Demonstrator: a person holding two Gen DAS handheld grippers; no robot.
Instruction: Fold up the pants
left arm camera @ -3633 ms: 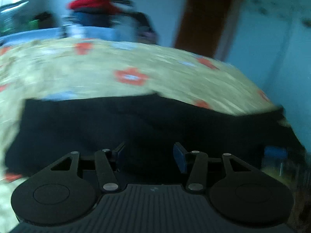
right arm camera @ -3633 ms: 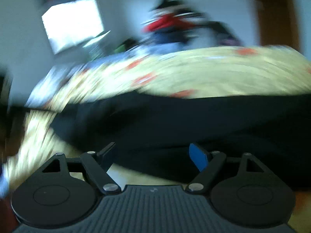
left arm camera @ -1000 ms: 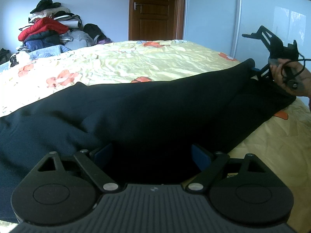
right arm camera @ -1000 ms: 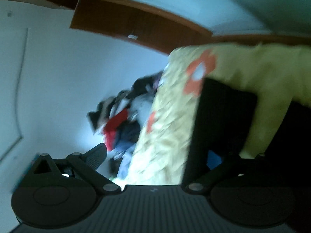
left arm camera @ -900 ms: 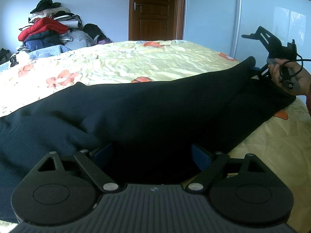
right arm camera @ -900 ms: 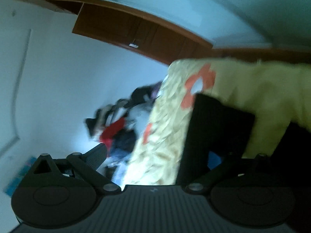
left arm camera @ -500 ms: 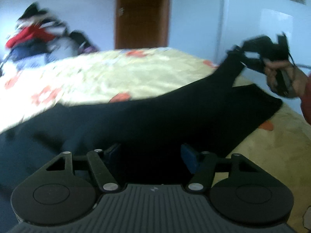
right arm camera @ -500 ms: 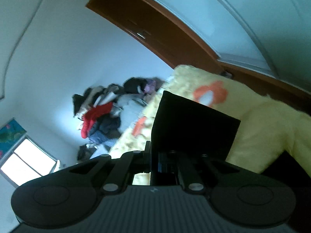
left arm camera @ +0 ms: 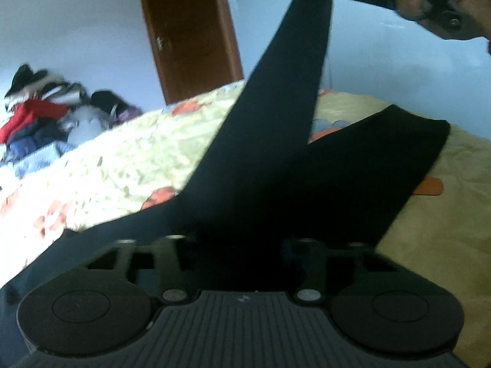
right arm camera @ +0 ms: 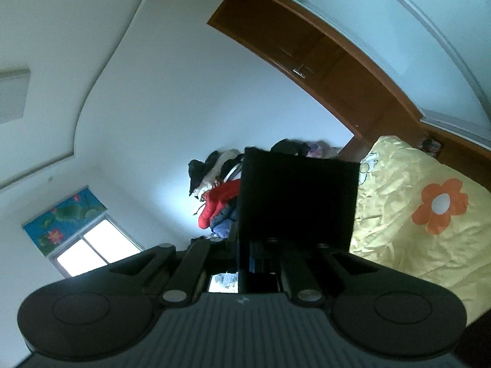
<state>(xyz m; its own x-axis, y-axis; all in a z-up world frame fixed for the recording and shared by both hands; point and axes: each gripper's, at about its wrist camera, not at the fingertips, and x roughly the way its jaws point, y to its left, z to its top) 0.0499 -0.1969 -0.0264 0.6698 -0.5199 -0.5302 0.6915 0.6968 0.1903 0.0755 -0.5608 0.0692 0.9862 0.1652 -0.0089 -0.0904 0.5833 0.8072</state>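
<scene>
A bed (left arm camera: 445,214) with a yellow flowered cover fills the room, a pile of clothes (left arm camera: 40,122) lying by the far wall beside a brown door (left arm camera: 190,33). The right gripper (right arm camera: 260,251), held high by the right hand (left arm camera: 429,0) and rolled sideways, has its jaws clamped on one leg cuff of the black pants (left arm camera: 276,153), which rises taut off the bed. The left gripper (left arm camera: 236,245) sits low over the pants near the crotch, jaws spread with dark cloth between them; whether they pinch it cannot be told.
</scene>
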